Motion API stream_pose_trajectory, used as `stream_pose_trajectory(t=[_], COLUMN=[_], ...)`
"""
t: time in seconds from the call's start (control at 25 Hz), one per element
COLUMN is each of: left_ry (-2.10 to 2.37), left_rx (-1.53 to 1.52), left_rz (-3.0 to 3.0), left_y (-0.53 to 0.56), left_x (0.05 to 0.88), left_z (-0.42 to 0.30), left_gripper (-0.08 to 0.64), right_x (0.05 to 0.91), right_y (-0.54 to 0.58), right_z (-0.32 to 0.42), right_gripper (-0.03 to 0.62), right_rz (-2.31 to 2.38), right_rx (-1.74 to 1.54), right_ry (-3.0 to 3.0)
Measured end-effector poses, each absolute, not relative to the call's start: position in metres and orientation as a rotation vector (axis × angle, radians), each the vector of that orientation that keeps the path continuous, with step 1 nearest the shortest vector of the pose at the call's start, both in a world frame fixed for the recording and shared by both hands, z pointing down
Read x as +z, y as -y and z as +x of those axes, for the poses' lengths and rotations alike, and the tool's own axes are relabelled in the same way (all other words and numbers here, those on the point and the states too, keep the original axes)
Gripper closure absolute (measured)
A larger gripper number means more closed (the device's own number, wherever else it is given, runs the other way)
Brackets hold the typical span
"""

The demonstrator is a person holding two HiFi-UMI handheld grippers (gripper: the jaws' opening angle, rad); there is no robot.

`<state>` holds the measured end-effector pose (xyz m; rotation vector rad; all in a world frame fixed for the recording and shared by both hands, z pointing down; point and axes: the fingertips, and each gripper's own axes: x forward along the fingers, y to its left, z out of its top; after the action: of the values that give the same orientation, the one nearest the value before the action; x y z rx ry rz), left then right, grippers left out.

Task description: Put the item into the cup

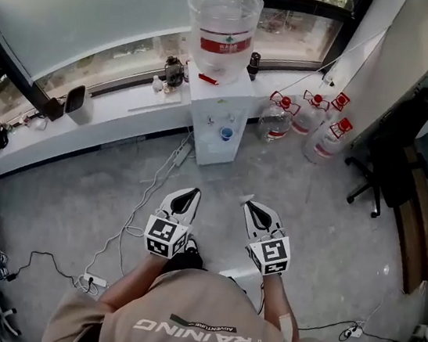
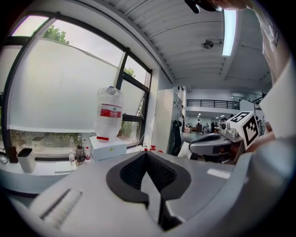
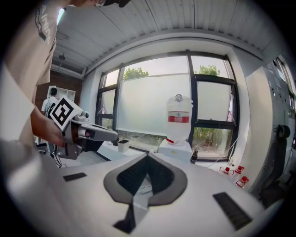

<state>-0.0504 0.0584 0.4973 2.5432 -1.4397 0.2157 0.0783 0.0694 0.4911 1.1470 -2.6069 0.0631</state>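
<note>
Both grippers are held out side by side above the grey floor, pointing at a white water dispenser [image 1: 219, 123]. A small blue cup [image 1: 226, 134] stands in the dispenser's niche. My left gripper [image 1: 192, 193] is shut, its dark pads [image 2: 134, 170] meeting with nothing between them. My right gripper [image 1: 248, 203] is shut on a small white packet [image 3: 144, 189], a thin pale slip pinched between its pads; a bit of the packet [image 1: 247, 198] pokes out at the tip. Each gripper shows in the other's view: the right gripper [image 2: 216, 143] and the left gripper [image 3: 95, 134].
A big water bottle [image 1: 222, 25] tops the dispenser. Several red-capped jugs [image 1: 304, 117] stand on the floor to its right, and a black office chair [image 1: 389, 163] beyond them. A white sill [image 1: 111, 112] carries a white pot [image 3: 123, 146] and small bottles. Cables and a power strip [image 1: 92, 279] lie at left.
</note>
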Motion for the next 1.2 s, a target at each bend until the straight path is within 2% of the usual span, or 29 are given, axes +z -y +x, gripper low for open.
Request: stream_pose_trajectory(t=[0.48,1.2], left_ry=[1.277,1.392], left_rx=[0.267,0.297], left_rz=[2.660,2.566], left_y=[0.030,0.140], left_x=[0.506,0.510], left_z=[-0.078,-0.055], left_gripper=[0.552,0.552], right_x=[0.502,0.518], right_y=[0.016,0.143], right_z=[0.043,0.061], right_gripper=[0.581,0.581], right_rz=[1.311,1.122], right_rx=[0.127,0.135], right_ry=[2.546,2.597])
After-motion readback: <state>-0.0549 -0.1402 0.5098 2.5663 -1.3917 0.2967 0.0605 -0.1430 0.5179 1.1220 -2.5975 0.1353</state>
